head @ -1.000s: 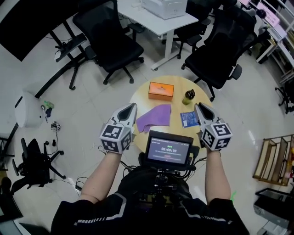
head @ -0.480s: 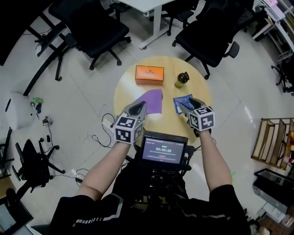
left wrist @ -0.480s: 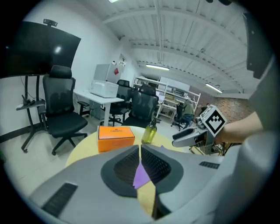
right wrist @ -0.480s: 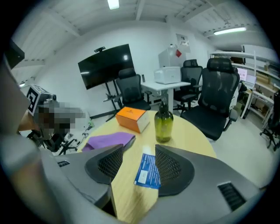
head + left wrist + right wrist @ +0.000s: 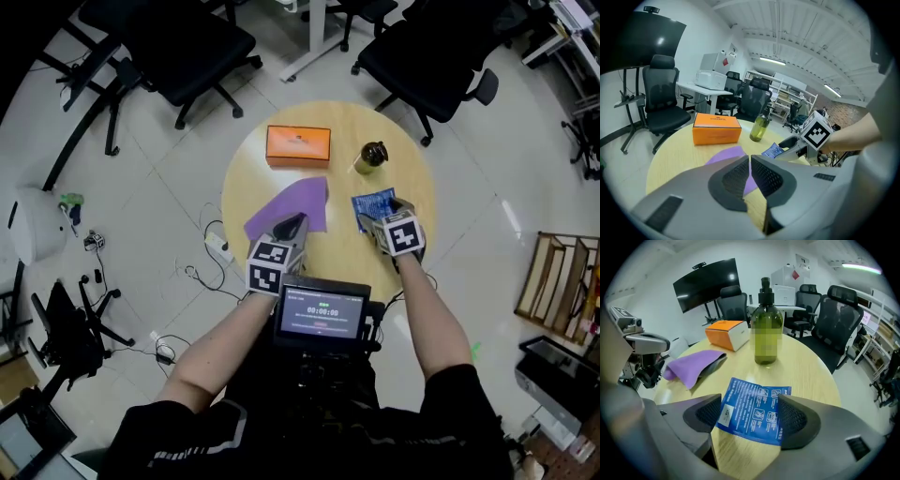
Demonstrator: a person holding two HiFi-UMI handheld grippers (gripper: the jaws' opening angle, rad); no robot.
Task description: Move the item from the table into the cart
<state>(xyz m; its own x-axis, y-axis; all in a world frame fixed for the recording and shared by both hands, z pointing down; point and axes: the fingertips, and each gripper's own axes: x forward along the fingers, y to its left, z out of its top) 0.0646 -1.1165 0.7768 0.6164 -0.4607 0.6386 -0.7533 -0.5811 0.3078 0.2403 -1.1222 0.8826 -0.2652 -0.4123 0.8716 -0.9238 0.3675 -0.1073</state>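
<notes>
On the round wooden table (image 5: 422, 178) lie an orange box (image 5: 298, 146), a green pump bottle (image 5: 372, 157), a purple cloth (image 5: 286, 208) and a blue packet (image 5: 372, 203). My left gripper (image 5: 298, 221) hangs shut over the cloth's near edge, its jaws almost touching with nothing between them (image 5: 750, 164). My right gripper (image 5: 380, 217) is open and its jaws have just been opening. In the right gripper view the blue packet (image 5: 754, 411) lies flat on the table between the jaws, and the pads do not press on it. The bottle (image 5: 765, 336) stands just behind.
Black office chairs (image 5: 427, 52) ring the table's far side, and a white desk leg (image 5: 314, 28) stands behind them. A screen (image 5: 320, 314) sits on the rig at my chest. A wooden rack (image 5: 562, 300) stands at the right, and cables (image 5: 211, 246) lie on the floor at the left.
Both grippers have come down and forward onto the table's near half. The right jaws went from nearly shut to wide open over the blue packet. The left stayed shut.
</notes>
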